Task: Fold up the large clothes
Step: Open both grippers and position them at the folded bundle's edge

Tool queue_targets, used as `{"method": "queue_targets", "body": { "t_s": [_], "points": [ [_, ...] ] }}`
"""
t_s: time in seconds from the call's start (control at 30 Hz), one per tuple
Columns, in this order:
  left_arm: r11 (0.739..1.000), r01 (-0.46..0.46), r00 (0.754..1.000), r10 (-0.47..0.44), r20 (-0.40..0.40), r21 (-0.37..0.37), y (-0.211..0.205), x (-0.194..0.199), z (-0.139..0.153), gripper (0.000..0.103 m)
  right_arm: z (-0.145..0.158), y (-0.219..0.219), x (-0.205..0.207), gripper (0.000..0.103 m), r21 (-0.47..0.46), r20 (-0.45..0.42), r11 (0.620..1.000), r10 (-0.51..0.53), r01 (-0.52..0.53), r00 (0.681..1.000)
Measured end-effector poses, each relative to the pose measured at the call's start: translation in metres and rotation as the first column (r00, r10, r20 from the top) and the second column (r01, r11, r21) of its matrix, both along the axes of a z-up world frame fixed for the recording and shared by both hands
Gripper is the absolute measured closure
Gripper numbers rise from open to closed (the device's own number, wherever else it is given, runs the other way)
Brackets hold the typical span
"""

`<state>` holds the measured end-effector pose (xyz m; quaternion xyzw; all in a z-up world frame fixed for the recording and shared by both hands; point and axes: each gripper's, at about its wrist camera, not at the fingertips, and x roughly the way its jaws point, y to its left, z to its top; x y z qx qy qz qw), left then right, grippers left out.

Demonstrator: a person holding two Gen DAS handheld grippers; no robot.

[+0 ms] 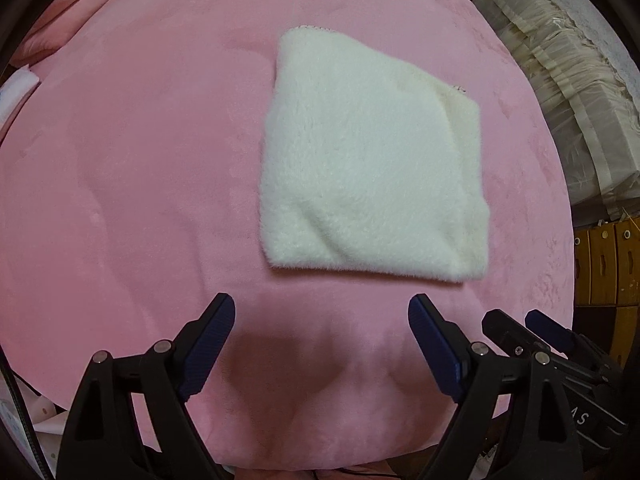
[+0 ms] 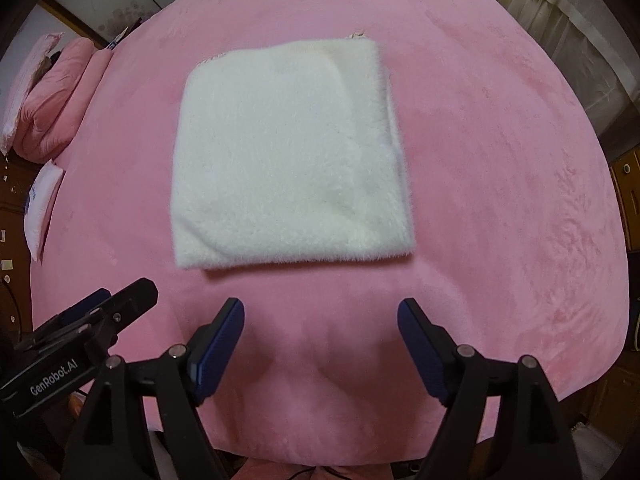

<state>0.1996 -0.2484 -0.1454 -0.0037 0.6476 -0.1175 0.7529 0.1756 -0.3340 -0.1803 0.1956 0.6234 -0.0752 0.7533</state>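
A white fluffy garment [image 1: 368,160] lies folded into a thick square on the pink bed cover [image 1: 120,184]; in the right wrist view the same garment [image 2: 288,160] sits in the middle of the cover [image 2: 500,200]. My left gripper [image 1: 322,312] hangs above the cover just short of the garment's near edge, open, with nothing between its blue pads. My right gripper [image 2: 320,314] stands likewise open and empty, above the cover in front of the garment. Each gripper shows in the other's view: the right gripper [image 1: 524,328] at lower right, the left gripper [image 2: 120,300] at lower left.
Pink pillows [image 2: 52,96] lie stacked at the bed's far left, with a white pillow [image 2: 40,204] beside them. Cream curtains [image 1: 568,92] hang along the right side. Wooden drawers [image 1: 608,264] stand beyond the bed's right edge.
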Motion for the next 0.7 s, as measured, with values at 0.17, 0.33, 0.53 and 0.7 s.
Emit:
{"method": "queue_targets", "body": {
  "t_s": [0.17, 0.33, 0.53, 0.7],
  "points": [
    [1.000, 0.005, 1.000, -0.005, 0.004, 0.017, 0.000, 0.003, 0.000, 0.016, 0.007, 0.000, 0.003, 0.021, 0.004, 0.019, 1.000, -0.006, 0.006, 1.000],
    [0.999, 0.017, 1.000, -0.017, 0.001, 0.044, 0.002, 0.003, 0.002, 0.016, 0.007, 0.005, 0.006, 0.021, 0.025, 0.038, 1.000, -0.009, 0.008, 0.999],
    [0.996, 0.030, 0.999, -0.032, 0.024, 0.078, 0.000, 0.005, 0.000, 0.016, 0.001, 0.007, 0.006, 0.021, 0.021, 0.018, 1.000, -0.004, 0.004, 1.000],
    [0.996, 0.023, 0.999, -0.026, 0.027, 0.081, 0.003, 0.007, 0.001, 0.016, -0.004, 0.009, 0.007, 0.021, 0.027, 0.008, 1.000, 0.000, 0.000, 1.000]
  ]
}}
